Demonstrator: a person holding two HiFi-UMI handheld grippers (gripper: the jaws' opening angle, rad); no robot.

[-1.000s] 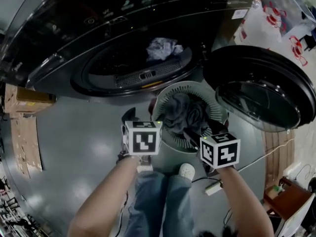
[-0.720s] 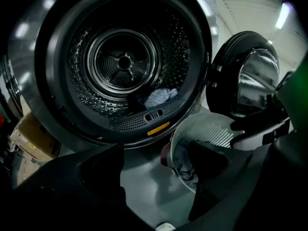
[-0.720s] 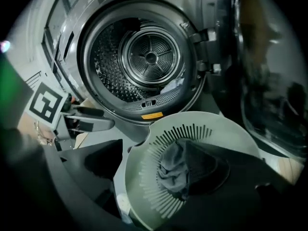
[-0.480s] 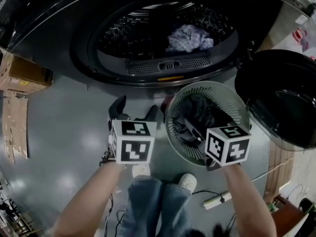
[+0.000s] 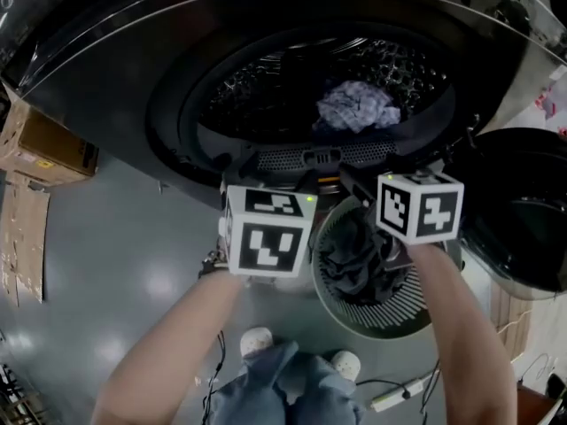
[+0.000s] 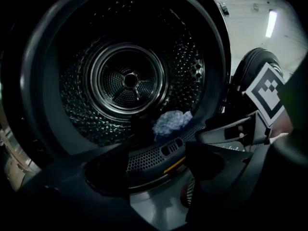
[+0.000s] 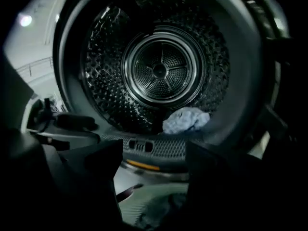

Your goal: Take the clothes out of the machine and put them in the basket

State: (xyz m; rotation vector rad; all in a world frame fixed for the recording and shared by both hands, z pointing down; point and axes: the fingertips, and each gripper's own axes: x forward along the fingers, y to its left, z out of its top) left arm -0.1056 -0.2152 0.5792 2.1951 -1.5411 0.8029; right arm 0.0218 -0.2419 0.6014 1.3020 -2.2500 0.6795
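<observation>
A pale cloth [image 5: 357, 107] lies inside the machine drum [image 5: 257, 78]; dark clothes [image 5: 354, 255] fill the basket [image 5: 383, 312] just below it.

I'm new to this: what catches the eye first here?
The big open machine drum fills the top of the head view, with one pale crumpled cloth lying low inside it. Just below stands a round basket holding dark clothes.

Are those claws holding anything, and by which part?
Nothing. The left gripper and right gripper are both open and empty, the left's jaws having just been closing; the pale blue cloth lies untouched in the drum.
</observation>
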